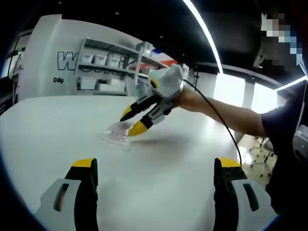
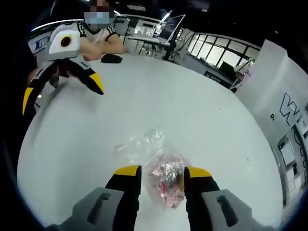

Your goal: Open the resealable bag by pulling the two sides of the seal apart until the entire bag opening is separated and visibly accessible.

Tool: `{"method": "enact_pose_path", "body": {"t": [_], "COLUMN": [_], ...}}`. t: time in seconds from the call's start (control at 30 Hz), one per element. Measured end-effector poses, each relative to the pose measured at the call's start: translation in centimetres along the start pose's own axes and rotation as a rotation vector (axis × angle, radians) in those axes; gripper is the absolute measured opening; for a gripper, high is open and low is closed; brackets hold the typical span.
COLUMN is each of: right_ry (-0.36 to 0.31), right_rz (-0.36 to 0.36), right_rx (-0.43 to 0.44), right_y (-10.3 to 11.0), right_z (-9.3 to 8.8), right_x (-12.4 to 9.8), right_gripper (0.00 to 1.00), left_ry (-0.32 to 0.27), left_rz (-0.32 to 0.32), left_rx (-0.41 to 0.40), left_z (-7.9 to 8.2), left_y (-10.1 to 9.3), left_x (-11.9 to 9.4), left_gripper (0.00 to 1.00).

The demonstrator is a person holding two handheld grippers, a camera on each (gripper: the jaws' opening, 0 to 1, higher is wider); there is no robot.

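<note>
bag: clear resealable bag (image 2: 163, 180) is lying on the white table (image 2: 207, 125), pinkish contents inside
right gripper (image 2: 162, 174): I'm seeing its jaws standing apart, straddling the bag
left gripper (image 1: 156, 166): jaws hanging wide apart, well back from the bag

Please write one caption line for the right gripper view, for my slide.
Yellow-tipped right gripper open around a clear resealable plastic bag on the white round table; left gripper hovers open.
</note>
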State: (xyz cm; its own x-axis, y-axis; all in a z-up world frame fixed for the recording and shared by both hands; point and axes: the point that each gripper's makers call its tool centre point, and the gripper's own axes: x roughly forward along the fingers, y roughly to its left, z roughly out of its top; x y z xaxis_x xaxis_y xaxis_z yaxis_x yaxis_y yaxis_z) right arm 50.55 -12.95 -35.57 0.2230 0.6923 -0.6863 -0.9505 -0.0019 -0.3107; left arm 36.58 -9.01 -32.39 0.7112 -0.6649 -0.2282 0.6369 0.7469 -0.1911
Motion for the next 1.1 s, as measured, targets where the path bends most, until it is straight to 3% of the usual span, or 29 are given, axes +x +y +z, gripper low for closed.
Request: {"method": "enact_pose_path", "body": {"t": [0.4, 0.7, 0.9, 1.1], "right_ry": [0.003, -0.012, -0.047, -0.058], "right_rz": [0.026, 0.0, 0.005, 0.005], "right_rx": [0.023, 0.082, 0.188, 0.213], "right_y": [0.56, 0.06, 0.05, 0.18], "right_z": [-0.02, 0.08, 0.07, -0.03], "right_x": [0.29, 0.13, -0.29, -0.46], "right_gripper": [0.0, 0.0, 0.0, 0.0], "left_ry": [0.0, 0.002, 0.001, 0.004], "left_rz": [-0.001, 0.002, 0.001, -0.002], "left_rx": [0.0, 0.0, -0.002, -0.002], "left_z": [-0.06, -0.11, -0.07, -0.19], "left_y": [0.04, 0.24, 0.48, 0.37], "left_x": [0.07, 0.04, 0.11, 0.22], "left_gripper": [0.99, 0.99, 0.99, 0.99]}}
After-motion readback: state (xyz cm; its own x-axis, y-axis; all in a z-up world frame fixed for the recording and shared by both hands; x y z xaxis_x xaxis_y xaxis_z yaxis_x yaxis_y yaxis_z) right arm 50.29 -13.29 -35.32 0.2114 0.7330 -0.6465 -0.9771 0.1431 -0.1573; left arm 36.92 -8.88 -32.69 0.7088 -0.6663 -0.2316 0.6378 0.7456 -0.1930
